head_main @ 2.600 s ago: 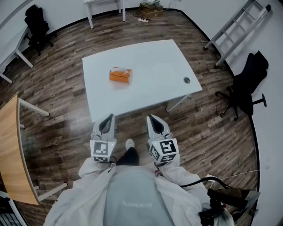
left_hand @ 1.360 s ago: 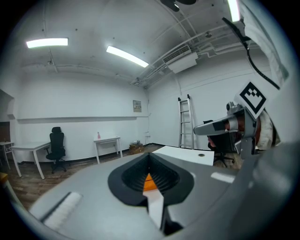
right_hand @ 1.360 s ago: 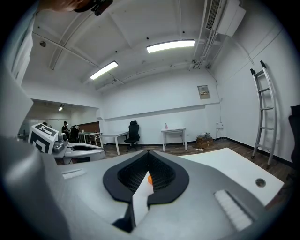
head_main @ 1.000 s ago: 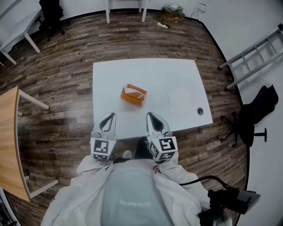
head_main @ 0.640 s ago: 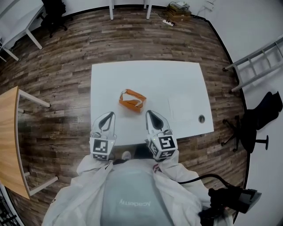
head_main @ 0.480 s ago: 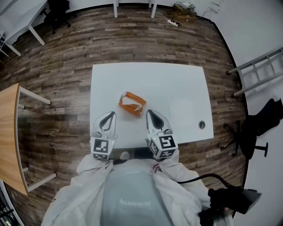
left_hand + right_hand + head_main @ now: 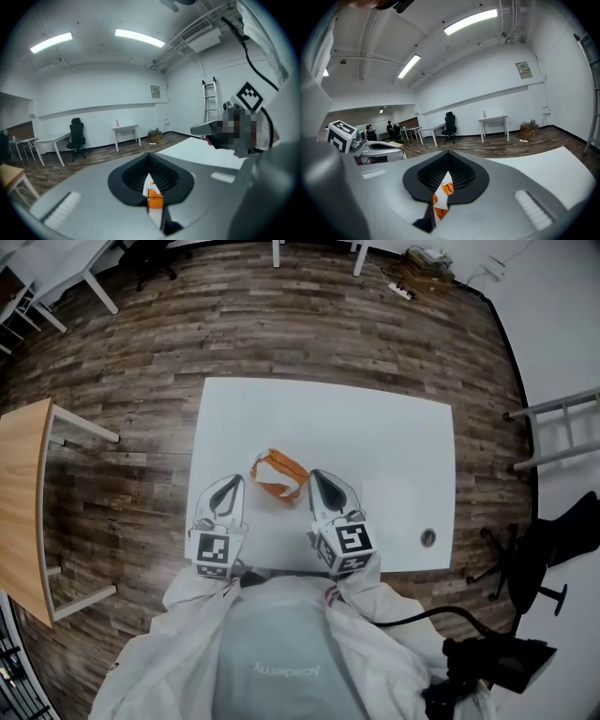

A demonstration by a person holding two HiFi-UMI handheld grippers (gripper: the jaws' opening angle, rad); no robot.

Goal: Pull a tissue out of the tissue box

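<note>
The left tongs (image 7: 230, 482) are sitting closed with nothing in them. In the left gripper view their tips (image 7: 149, 155) are meeting, and only a thin slit below is showing a strip of orange that lies beyond. The right tongs (image 7: 315, 475) are likewise shut and empty, with the same narrow slit in their own view (image 7: 448, 154).

The tissue box (image 7: 272, 487) is lying between the two pairs of tongs, just beyond their tips and nearer the right pair. It is orange, is sitting askew to the counter's edges, and is close to the near edge of the white counter (image 7: 375, 427). A white tissue (image 7: 278, 470) is showing in its top opening. Each gripper view is catching a sliver of the box through the slit (image 7: 155, 199) (image 7: 446, 189).

The likely troubles are these:
- **No grip:** neither pair is standing open, so pushing in like this would probably shove the box instead of pinching the tissue.
- **Sliding:** the box looks light and the counter smooth, so a nudge from either tip may be sending it sliding or turning further.
- **Box lifting:** if only one pair is pulling while the other is not pinning the box down, the whole box is likely to rise with the tissue.
- **Poor pinch:** a shallow pinch may be slipping off or tearing the sheet, and a deep one may be dragging several sheets out at once.
</note>
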